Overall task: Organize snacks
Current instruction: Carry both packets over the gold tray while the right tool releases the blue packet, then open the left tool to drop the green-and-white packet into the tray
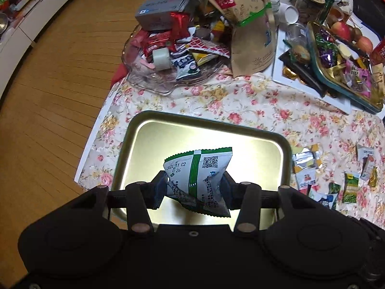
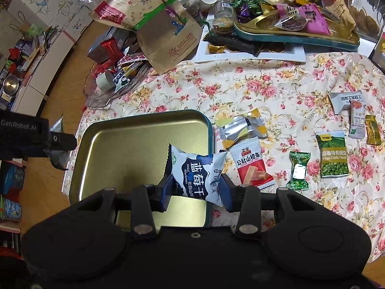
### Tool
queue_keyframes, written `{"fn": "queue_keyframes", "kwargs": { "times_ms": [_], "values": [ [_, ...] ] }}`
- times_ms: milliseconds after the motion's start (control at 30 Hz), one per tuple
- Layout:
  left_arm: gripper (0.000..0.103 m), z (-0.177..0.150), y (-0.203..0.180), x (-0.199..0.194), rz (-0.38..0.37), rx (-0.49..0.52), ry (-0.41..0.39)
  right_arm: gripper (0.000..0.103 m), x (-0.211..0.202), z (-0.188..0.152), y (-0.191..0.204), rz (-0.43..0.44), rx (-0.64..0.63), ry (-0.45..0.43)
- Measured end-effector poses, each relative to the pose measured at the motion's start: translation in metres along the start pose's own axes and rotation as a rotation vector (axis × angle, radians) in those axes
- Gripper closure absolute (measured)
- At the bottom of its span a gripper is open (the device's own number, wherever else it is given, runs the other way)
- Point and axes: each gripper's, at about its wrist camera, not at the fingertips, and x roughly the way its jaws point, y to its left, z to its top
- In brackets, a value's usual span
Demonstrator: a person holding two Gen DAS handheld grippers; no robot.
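My left gripper point(image 1: 195, 187) is shut on a white and green snack packet point(image 1: 198, 178) and holds it above the empty gold tin tray point(image 1: 168, 134). My right gripper point(image 2: 196, 190) is shut on a blue and white dried blueberry packet point(image 2: 198, 172) over the right edge of the same tray point(image 2: 134, 130). The left gripper point(image 2: 36, 134) shows at the left edge of the right wrist view. Loose snacks lie on the floral cloth right of the tray: a red hawthorn strip packet point(image 2: 251, 166), a green pea packet point(image 2: 333, 154), a green candy point(image 2: 298, 173), a silver and yellow packet point(image 2: 240, 127).
A glass dish point(image 1: 154, 82) piled with snacks and a brown paper bag point(image 1: 252, 38) stand behind the tray. A teal-rimmed tin of candies point(image 2: 296, 37) sits on a white board at the back right. The table's left edge drops to a wooden floor point(image 1: 60, 72).
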Motion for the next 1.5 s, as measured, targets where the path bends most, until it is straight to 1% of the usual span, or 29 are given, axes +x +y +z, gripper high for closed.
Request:
{"fn": "queue_keyframes", "kwargs": {
  "times_ms": [167, 233, 300, 433, 500, 600, 767, 967, 1100, 1133, 1267, 1300, 1367, 1433, 1467, 1500],
  "values": [
    [0.046, -0.002, 0.012, 0.001, 0.032, 0.01, -0.028, 0.059, 0.004, 0.001, 0.007, 0.004, -0.011, 0.006],
    [0.046, -0.003, 0.015, 0.001, 0.028, 0.015, -0.037, 0.059, 0.004, 0.002, 0.009, 0.012, -0.014, 0.006],
    [0.046, -0.004, 0.017, 0.001, 0.007, 0.013, -0.039, 0.059, 0.004, 0.002, 0.013, 0.019, -0.017, 0.002],
    [0.045, -0.006, 0.016, 0.004, -0.018, 0.007, -0.014, 0.059, 0.005, 0.003, 0.021, 0.029, -0.035, -0.007],
    [0.045, -0.006, 0.015, 0.006, -0.015, 0.003, -0.008, 0.059, 0.005, 0.003, 0.026, 0.033, -0.048, -0.009],
    [0.045, -0.006, 0.015, 0.005, 0.0, -0.002, -0.019, 0.058, 0.007, 0.003, 0.03, 0.039, -0.058, -0.011],
    [0.045, -0.005, 0.019, 0.004, -0.001, -0.021, -0.021, 0.057, 0.007, 0.002, 0.036, 0.049, -0.068, -0.009],
    [0.045, -0.006, 0.02, 0.005, 0.007, -0.02, -0.022, 0.057, 0.008, 0.004, 0.036, 0.1, -0.058, 0.019],
    [0.045, -0.007, 0.019, 0.003, 0.015, -0.016, -0.037, 0.056, 0.01, 0.002, 0.038, 0.083, -0.07, 0.017],
    [0.045, -0.007, 0.019, 0.004, 0.012, -0.019, -0.035, 0.056, 0.01, 0.002, 0.038, 0.082, -0.072, 0.018],
    [0.045, -0.006, 0.024, 0.006, -0.052, -0.04, -0.004, 0.056, 0.01, 0.001, 0.037, 0.081, -0.066, 0.02],
    [0.045, -0.006, 0.024, 0.005, -0.055, -0.039, -0.007, 0.056, 0.009, 0.001, 0.037, 0.08, -0.067, 0.019],
    [0.045, -0.008, 0.025, 0.001, -0.052, -0.062, -0.022, 0.056, 0.009, 0.001, 0.037, 0.078, -0.066, 0.016],
    [0.045, -0.008, 0.027, -0.004, -0.041, -0.066, -0.06, 0.056, 0.008, 0.001, 0.036, 0.082, -0.064, 0.018],
    [0.045, -0.007, 0.027, -0.003, -0.022, -0.063, -0.063, 0.056, 0.008, 0.001, 0.036, 0.084, -0.064, 0.018],
    [0.045, -0.003, 0.029, 0.002, -0.004, -0.071, -0.049, 0.056, 0.008, 0.001, 0.036, 0.085, -0.064, 0.017]
  ]
}}
